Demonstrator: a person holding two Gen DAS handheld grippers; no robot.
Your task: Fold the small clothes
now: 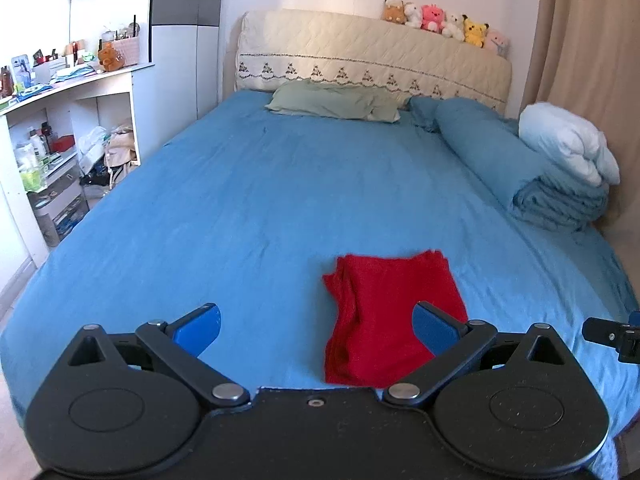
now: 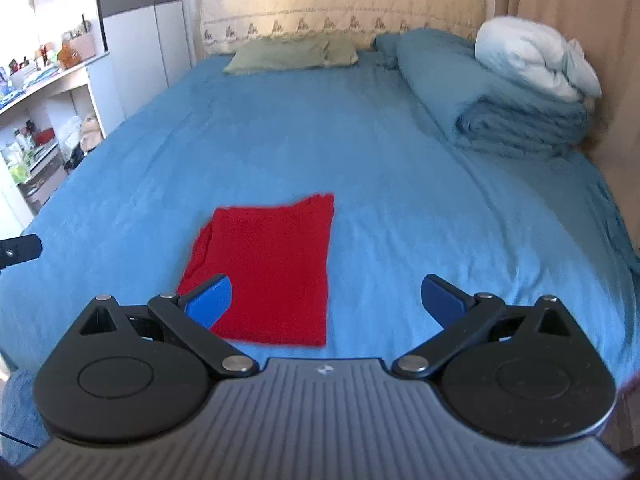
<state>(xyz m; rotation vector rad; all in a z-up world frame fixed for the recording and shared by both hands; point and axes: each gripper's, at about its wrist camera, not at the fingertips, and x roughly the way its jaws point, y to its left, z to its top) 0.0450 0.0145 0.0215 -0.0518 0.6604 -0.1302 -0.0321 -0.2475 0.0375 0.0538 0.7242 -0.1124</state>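
Note:
A small red garment point(image 1: 384, 312) lies folded into a rectangle near the front of the blue bed sheet point(image 1: 260, 200); it also shows in the right wrist view point(image 2: 272, 268). My left gripper point(image 1: 316, 328) is open and empty, held above the sheet just left of the garment, its right finger over the garment's near edge. My right gripper point(image 2: 326, 300) is open and empty, held above the garment's right side, its left finger over the garment's near left corner. Part of the other gripper shows at each view's edge.
A green pillow point(image 1: 336, 102) lies at the headboard. Rolled blue bedding point(image 1: 500, 156) with a white duvet point(image 1: 568, 144) sits at the right. Plush toys point(image 1: 444, 20) line the headboard. A cluttered white shelf unit point(image 1: 68, 120) stands left of the bed.

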